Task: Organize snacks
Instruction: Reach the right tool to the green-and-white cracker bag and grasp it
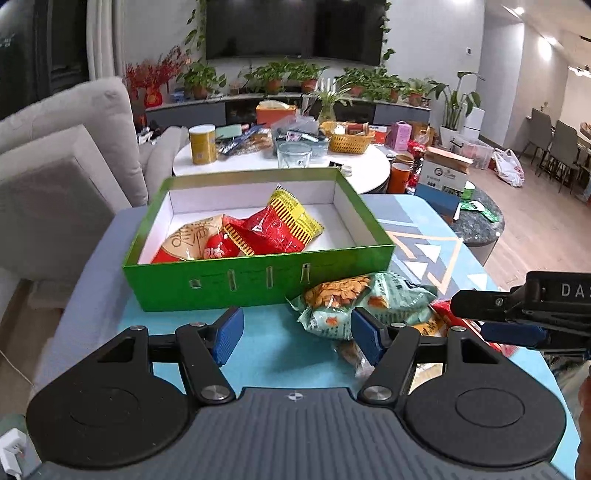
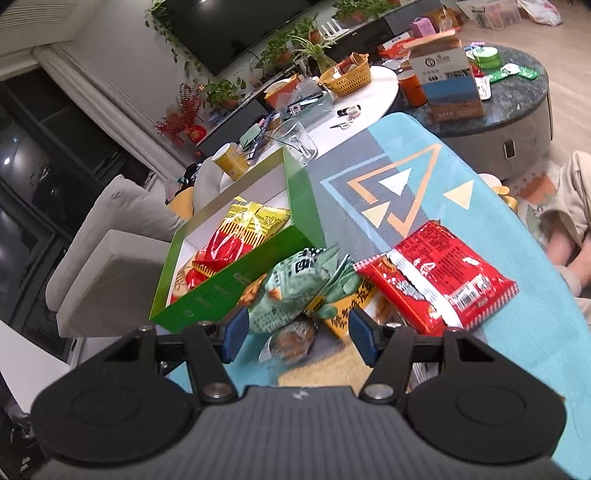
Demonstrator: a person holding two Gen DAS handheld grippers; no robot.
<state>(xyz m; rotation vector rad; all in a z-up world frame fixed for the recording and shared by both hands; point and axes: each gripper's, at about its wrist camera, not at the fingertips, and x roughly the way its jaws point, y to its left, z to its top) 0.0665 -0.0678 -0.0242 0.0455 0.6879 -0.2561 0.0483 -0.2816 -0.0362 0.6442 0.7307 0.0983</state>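
L gripper (image 1: 297, 338) pointed down-fwd w/ jaws wide apart & nothing between its blue pads (image 1: 229, 334), while R gripper (image 2: 293, 332) sat rolled to one side, jaws part-open, gripping nothing, its fingers (image 1: 491, 314) reaching in from the right.

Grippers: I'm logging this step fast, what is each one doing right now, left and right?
Left gripper: open, holding nothing; pale green snack bag lies just ahead.
Right gripper: open, gripping nothing; the snack pile sits between and beyond its fingers.

Living rm: wall TV (image 1: 293, 27) w/ plants, grey sofa (image 1: 70, 147), round white table (image 1: 369, 166), wood floor (image 1: 532, 225).
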